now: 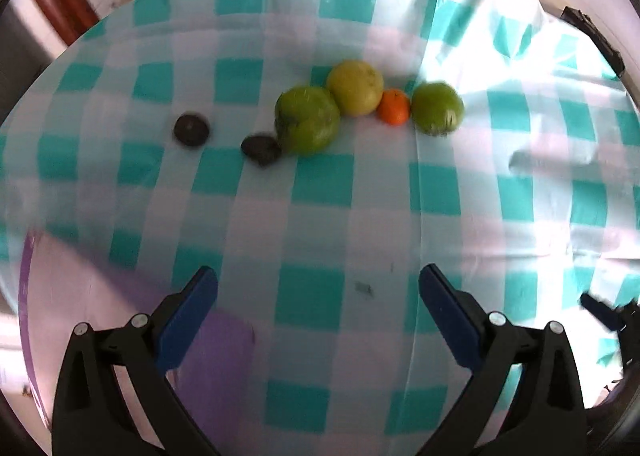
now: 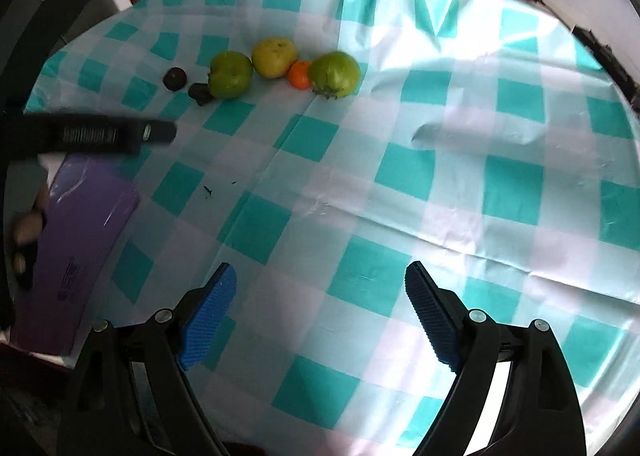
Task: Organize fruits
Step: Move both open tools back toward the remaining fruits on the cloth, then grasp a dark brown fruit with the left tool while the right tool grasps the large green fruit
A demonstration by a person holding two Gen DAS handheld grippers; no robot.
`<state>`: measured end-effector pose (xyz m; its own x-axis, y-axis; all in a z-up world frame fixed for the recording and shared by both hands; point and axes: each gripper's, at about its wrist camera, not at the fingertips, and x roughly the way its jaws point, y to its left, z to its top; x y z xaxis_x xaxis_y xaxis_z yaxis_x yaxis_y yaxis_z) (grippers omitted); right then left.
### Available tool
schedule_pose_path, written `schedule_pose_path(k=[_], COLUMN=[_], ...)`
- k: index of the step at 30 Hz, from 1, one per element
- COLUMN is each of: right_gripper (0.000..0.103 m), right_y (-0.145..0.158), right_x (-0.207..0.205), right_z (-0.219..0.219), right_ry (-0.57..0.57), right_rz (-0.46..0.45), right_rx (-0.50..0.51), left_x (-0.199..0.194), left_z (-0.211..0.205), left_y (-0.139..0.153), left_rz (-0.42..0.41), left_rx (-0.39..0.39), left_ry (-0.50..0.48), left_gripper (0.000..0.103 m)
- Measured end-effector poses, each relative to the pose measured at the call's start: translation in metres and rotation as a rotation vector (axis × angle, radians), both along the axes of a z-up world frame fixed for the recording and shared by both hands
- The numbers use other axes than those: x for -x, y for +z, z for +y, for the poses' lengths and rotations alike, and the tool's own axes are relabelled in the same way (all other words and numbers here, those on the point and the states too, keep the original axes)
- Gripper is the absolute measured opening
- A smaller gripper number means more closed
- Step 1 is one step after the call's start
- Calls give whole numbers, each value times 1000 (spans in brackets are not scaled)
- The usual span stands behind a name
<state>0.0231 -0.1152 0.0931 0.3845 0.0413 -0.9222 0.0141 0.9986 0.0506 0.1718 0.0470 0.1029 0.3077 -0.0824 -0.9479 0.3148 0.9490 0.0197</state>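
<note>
The fruits lie in a loose row in the far middle of a table covered by a teal-and-white checked cloth (image 2: 400, 192). From left to right in the right wrist view: a dark round fruit (image 2: 175, 78) stands a little apart, then a second dark fruit (image 2: 201, 93) lies against a green fruit (image 2: 231, 74). Next comes a yellow-green fruit (image 2: 274, 57), which sits slightly farther back and seems to touch the green one. A small orange fruit (image 2: 300, 74) is pressed between the yellow-green fruit and another green fruit (image 2: 335, 74) at the right end of the row.

The left gripper (image 1: 318, 288) hangs above the near part of the cloth, well apart from the fruits. Its jaws are spread wide and there is nothing between the blue pads (image 1: 188, 320). The right gripper (image 2: 320, 290) is also over the near part of the cloth, with jaws spread wide and holding nothing.

A purple box (image 2: 80, 240) lies at the near left edge of the table (it carries some small print, too blurred to read). In the right wrist view the left gripper appears as a dark blurred bar just above this box.
</note>
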Motion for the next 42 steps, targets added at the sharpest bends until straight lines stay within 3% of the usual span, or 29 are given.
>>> schedule_pose_path(k=[3, 7, 10, 13, 15, 16, 17, 20, 21, 23, 25, 26, 29, 34, 35, 42], right_gripper=[84, 87, 87, 87, 87, 87, 87, 87, 87, 87, 87, 87, 87, 87, 87, 87], right_y=[-14, -30, -42, -51, -54, -55, -55, -55, -55, -57, -57, -57, -55, -52, -52, -62], right_x=[-26, -83, -128, -163, -178, -185, -189, -197, -198, -200, -201, -202, -202, -204, -204, -225], right_z=[5, 5, 2, -3, -8, -12, -14, -13, -11, -10, -13, -14, -18, -23, -23, -11], right_ry=[-1, 23, 69, 117, 120, 112, 106, 115, 120, 110, 79, 68, 56, 72, 76, 123], right_rz=[29, 26, 18, 24, 32, 31, 28, 17, 16, 14, 6, 3, -7, -18, -19, -8], right_rx=[18, 47, 101, 164, 187, 179, 165, 141, 143, 143, 131, 122, 93, 52, 49, 82], left_x=[-33, -75, -93, -122, -138, -146, -151, -162, -163, -157, -152, -150, -146, -145, -145, -161], left_z=[9, 41, 57, 61, 54, 52, 51, 53, 52, 44, 37, 33, 27, 25, 28, 51], left_y=[0, -11, -23, -29, -26, -22, -22, -32, -40, -56, -65, -68, -69, -91, -91, -90], left_rz=[49, 177, 239, 292, 259, 194, 169, 174, 152, 109, 83, 79, 53, 103, 74, 31], left_rx=[69, 162, 140, 77, -46, -100, -106, -27, -49, -106, -102, -72, -10, -12, 13, 102], left_ry=[-15, 54, 74, -49, -241, -334, -386, -555, -606, -742, -816, -862, -932, -1028, -1042, -1005], left_gripper=[101, 101, 101, 101, 101, 101, 101, 101, 99, 89, 74, 72, 68, 55, 55, 41])
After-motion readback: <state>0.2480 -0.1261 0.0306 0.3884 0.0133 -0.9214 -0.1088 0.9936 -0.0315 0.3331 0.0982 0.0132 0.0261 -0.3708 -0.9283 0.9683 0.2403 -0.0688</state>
